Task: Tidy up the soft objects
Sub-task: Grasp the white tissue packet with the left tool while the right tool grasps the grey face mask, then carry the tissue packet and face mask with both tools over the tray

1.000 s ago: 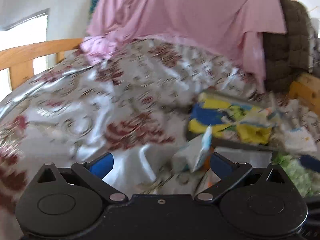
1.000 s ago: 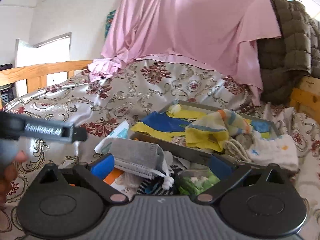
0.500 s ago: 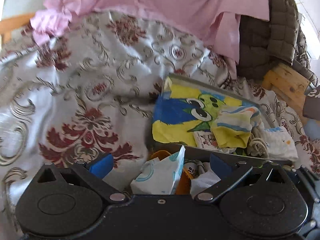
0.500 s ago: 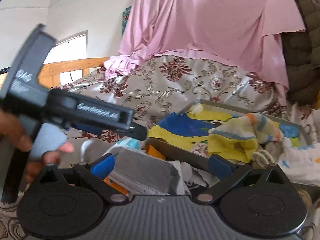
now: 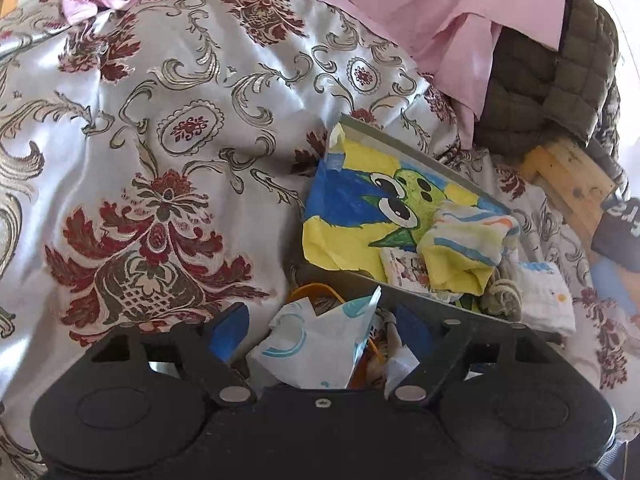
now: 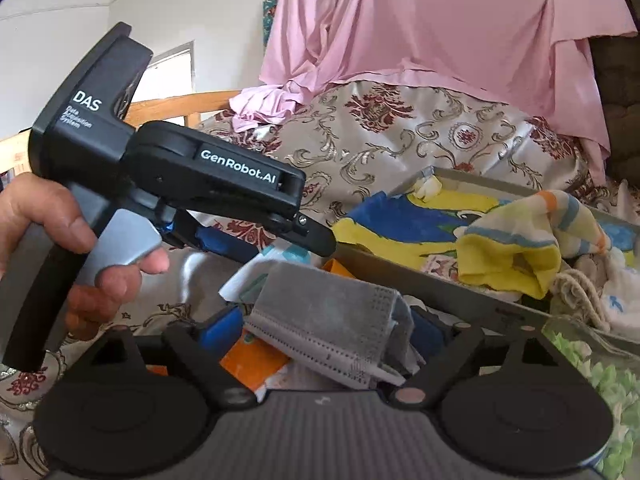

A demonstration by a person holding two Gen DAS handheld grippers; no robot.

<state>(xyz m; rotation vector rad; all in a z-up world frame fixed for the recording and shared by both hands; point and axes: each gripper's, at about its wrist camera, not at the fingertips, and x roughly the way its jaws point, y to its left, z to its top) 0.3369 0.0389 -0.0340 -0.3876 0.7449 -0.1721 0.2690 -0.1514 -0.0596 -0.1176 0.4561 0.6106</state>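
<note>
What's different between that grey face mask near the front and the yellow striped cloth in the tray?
The grey face mask is one plain grey colour; the yellow striped cloth is bright yellow with blue, white and orange stripes. The mask lies folded fairly flat, with pleats and stitched edges showing; the cloth is crumpled into a puffy heap. The mask sits outside the tray, on the clutter in front of it; the cloth is inside. Both are soft and limp.
</note>
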